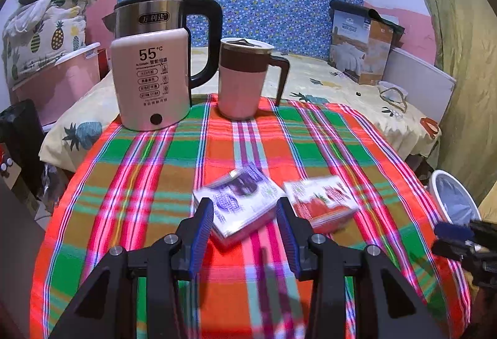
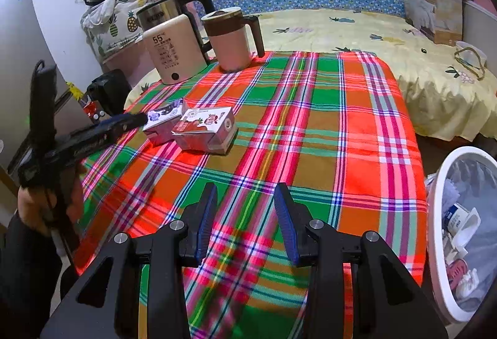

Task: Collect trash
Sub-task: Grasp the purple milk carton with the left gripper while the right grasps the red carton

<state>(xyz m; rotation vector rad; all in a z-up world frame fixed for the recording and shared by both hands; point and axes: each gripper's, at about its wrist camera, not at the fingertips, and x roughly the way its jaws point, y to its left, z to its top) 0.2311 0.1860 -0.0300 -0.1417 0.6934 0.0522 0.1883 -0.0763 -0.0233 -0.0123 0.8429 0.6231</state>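
Cartons lie side by side, touching, on the plaid cloth of the counter: a purple carton (image 1: 239, 202) and a red carton (image 1: 323, 203). The left claw (image 1: 245, 216) is spread around the purple one's near end, pads not pressing. The right claw (image 2: 245, 214) hangs spread and empty. Closing off-centre could nudge the red carton or bunch the cloth; the bin (image 2: 435, 214) stands well apart.

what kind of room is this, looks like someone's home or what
Most likely a bedroom in a home. A bed with a pineapple-print sheet sits right behind the plaid-covered table, folded bedding is piled in the corner, and an electric kettle and a lidded mug stand on the table.
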